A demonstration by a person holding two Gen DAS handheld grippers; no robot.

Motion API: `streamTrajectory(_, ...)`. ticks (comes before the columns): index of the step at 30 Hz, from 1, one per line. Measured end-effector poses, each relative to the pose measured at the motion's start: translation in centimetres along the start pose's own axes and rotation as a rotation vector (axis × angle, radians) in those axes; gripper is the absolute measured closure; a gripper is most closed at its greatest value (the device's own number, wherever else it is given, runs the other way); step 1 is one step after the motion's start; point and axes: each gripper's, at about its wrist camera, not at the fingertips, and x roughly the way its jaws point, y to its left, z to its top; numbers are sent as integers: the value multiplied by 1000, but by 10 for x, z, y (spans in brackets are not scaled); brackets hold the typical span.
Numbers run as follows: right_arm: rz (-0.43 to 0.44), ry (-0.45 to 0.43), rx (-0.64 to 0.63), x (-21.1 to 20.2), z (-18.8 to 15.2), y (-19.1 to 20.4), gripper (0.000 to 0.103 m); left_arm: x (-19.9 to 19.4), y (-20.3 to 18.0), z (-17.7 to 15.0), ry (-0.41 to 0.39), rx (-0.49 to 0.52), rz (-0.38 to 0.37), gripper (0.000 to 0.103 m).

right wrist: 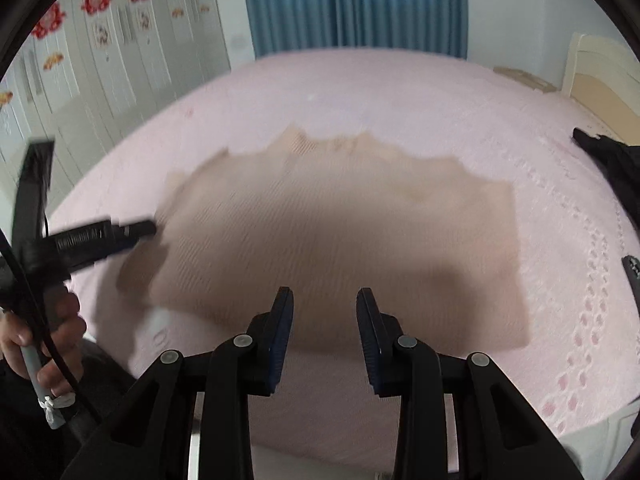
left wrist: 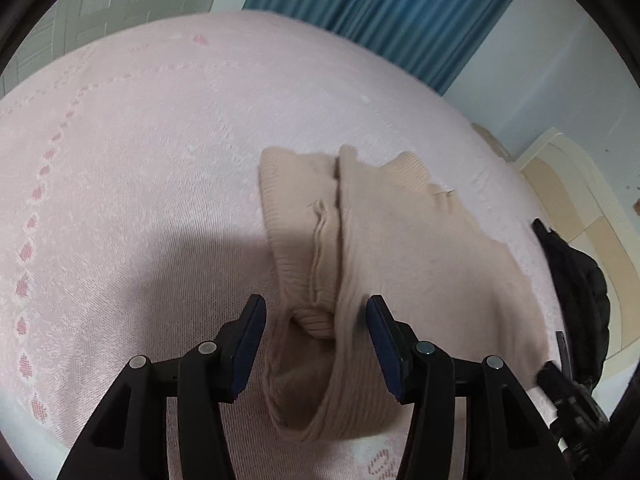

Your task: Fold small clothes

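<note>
We had the beige knit top point(right wrist: 332, 236) spread mid-bed point(left wrist: 140, 140). L gripper point(left wrist: 316, 344) jaws apart astride its bunched sleeve, nothing pinched; R gripper point(right wrist: 324, 332) jaws apart over near hem. Risk: a shallow bite, so the fold slips skewed.

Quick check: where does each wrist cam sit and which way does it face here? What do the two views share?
Left wrist: sits on the left gripper, looks down along its fingers at the beige garment on the pink bedspread; fingers open, fabric between them.
Right wrist: sits on the right gripper, faces down the bed toward the blue curtain; open fingers, plus the person's left hand.
Shared: garment, bedspread, curtain; each shows the other gripper.
</note>
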Motion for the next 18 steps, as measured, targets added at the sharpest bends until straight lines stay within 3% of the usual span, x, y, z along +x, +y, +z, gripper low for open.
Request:
streamTrajectory(5, -1, -56, 86, 0, -2, -43, 70, 14, -1, 5, 15, -5, -7, 44)
streamTrajectory(12, -41, -77, 191, 3, -4, -86, 70, 32, -3, 22, 26, -39, -39, 45)
streamTrajectory(16, -27, -106, 287, 1, -2, -112, 70, 34, 7, 27, 33, -99, -73, 71)
streamTrajectory(18, -29, -120, 324, -1, -2, -123, 70, 30, 17, 28, 40, -167, -123, 78)
